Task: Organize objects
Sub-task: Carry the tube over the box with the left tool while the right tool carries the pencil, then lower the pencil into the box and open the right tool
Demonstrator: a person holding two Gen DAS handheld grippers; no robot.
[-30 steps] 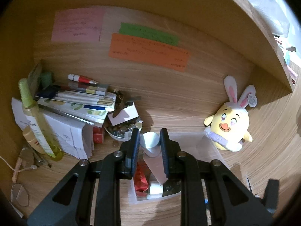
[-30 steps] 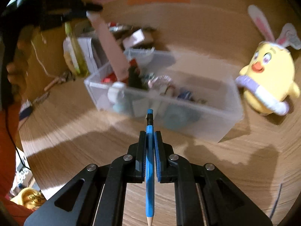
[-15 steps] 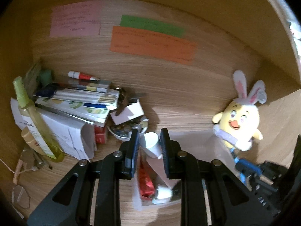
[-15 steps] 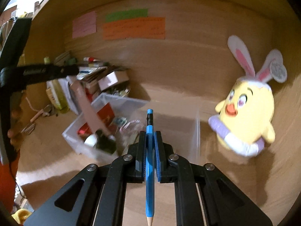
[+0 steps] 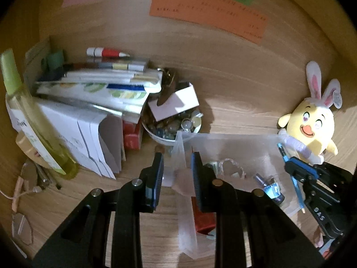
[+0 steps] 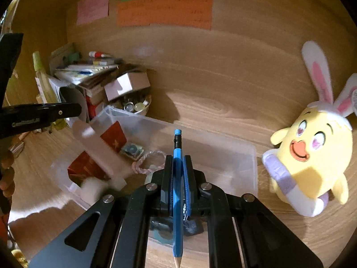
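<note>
Between the pads of the right hand-held gripper [image 6: 177, 167] a blue pencil [image 6: 177, 192] is clamped, its sharpened wooden tip pointing back, above a clear plastic bin [image 6: 252, 156]. Blue-lined jaws of the left hand-held gripper [image 5: 177, 174] are seen slightly apart over the bin's corner, gripping nothing. A wood-grain tabletop [image 6: 212, 93] and wall are shown, with three paper notes and one yellow plush chick [image 6: 312, 156].

Pink tube [image 6: 98, 149] out of left gripper [image 5: 177, 167], now in bin [image 6: 245, 154] (leaning); right gripper [image 6: 177, 165] above bin.
</note>
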